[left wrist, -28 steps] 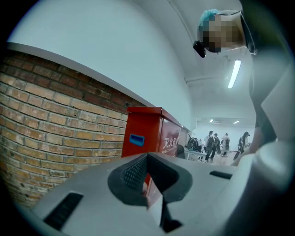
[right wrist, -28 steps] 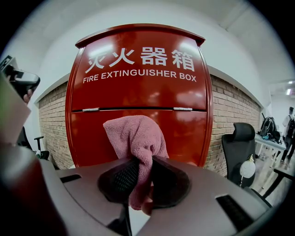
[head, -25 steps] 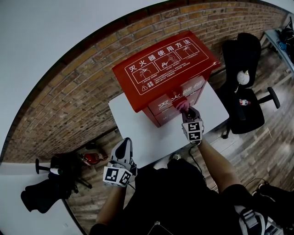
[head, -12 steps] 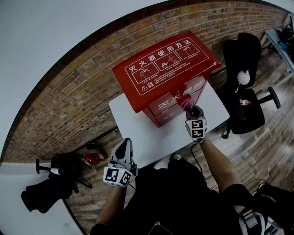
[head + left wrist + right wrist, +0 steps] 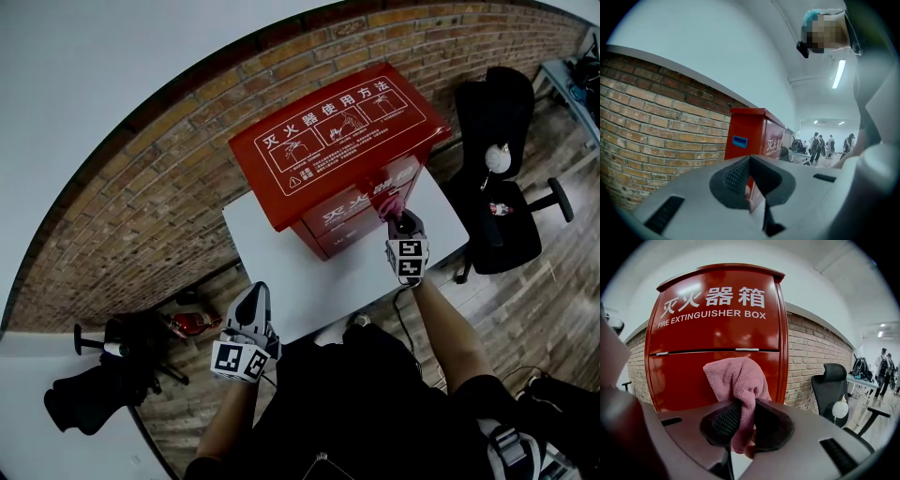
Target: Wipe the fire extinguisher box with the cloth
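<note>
The red fire extinguisher box [image 5: 330,141] stands on a white table [image 5: 281,262] against a brick wall; its front with white lettering fills the right gripper view [image 5: 717,333]. My right gripper [image 5: 397,216] is shut on a pink cloth [image 5: 738,380], which is pressed against the right part of the box front [image 5: 389,202]. My left gripper [image 5: 249,314] hangs at the table's near left edge, shut with nothing between its jaws; the box's side [image 5: 745,138] shows beyond it in the left gripper view.
A black office chair [image 5: 502,187] stands right of the table, also seen in the right gripper view [image 5: 834,390]. A dark stand and bag [image 5: 103,375] lie on the floor at the left. Several people [image 5: 825,143] stand far off in the room.
My right gripper has slid the pink cloth to the right along the box front. The left gripper has stayed still.
</note>
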A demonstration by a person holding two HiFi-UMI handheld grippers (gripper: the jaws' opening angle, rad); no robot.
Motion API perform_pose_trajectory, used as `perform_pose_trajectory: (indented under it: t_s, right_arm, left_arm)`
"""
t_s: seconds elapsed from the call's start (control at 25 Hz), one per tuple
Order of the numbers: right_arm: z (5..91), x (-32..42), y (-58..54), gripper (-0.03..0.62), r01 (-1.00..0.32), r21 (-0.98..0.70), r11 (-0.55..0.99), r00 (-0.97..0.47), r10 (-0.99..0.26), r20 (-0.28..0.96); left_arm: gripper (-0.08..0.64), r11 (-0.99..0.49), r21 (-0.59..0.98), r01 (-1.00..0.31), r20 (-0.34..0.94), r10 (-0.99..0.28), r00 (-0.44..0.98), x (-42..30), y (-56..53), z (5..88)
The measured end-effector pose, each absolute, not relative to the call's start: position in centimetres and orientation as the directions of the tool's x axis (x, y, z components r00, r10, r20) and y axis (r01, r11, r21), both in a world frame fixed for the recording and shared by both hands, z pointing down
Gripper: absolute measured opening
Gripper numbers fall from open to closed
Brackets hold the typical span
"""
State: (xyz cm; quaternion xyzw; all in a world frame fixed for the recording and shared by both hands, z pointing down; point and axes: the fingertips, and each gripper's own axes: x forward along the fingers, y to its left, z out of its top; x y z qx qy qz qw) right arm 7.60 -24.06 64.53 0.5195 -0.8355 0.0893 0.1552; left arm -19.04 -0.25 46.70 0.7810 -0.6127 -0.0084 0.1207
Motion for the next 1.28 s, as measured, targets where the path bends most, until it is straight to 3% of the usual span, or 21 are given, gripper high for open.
perform_pose_trajectory:
  t_s: [0.64,1.28]
  right_arm:
    - [65.1,12.0,-27.4,0.071,-0.927,0.033,0.373,-0.338,-0.873,0.352]
    - [67.7,12.2,-27.5,0.071,-0.907,0.013,0.420,-0.389,-0.851,0.352]
  left_arm:
    - [0.049,-0.209,0.194,-0.958,0.146,-0.960,0.239,-19.2,-0.8,47.0]
    - [0.049,-0.212,0.173,-0.962,0.175,-0.954,0.242,-18.8,-1.9,47.2]
